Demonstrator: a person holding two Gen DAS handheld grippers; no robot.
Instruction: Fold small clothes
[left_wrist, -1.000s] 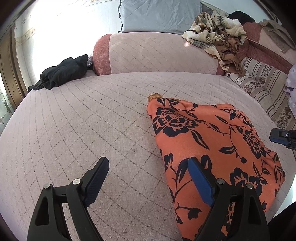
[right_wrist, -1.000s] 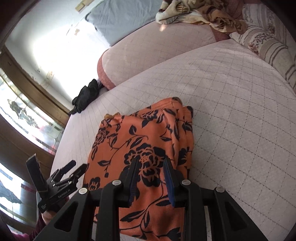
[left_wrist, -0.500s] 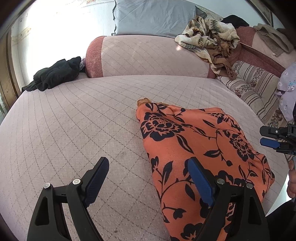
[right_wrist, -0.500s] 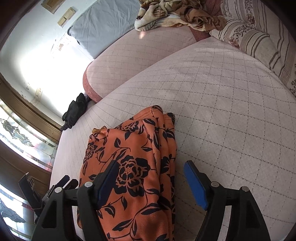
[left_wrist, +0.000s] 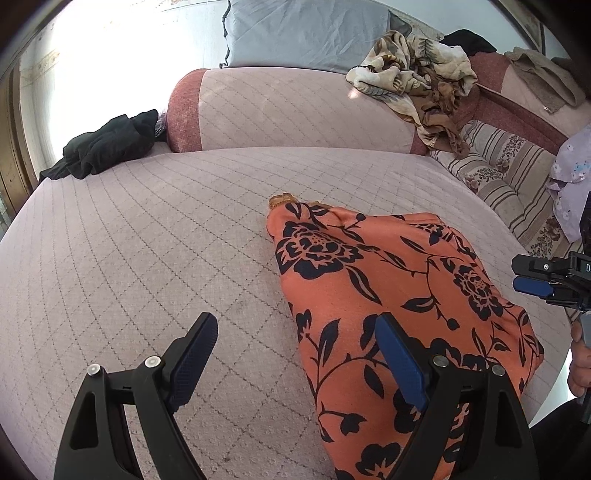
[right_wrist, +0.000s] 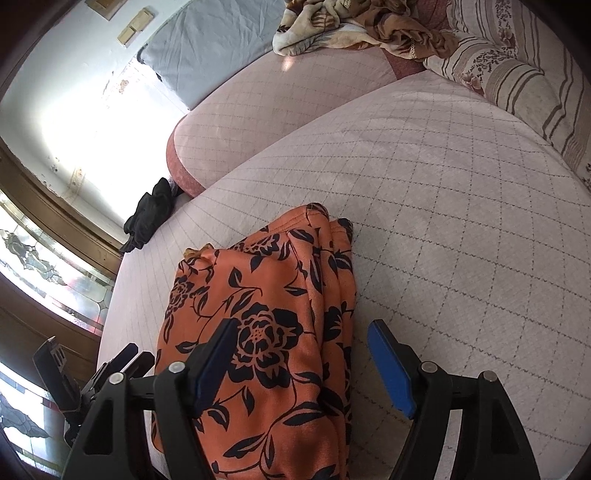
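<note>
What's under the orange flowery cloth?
The orange flowery cloth lies folded on the pink quilted cushion, its stacked layers showing along the right edge. Anything tucked inside the folds is hidden.

A home bedroom: a quilted pink bed (left_wrist: 147, 258) with a bolster (left_wrist: 288, 110), a grey pillow (left_wrist: 306, 33), strewn clothes (left_wrist: 417, 81) and a stained-glass window (right_wrist: 44, 266).
</note>
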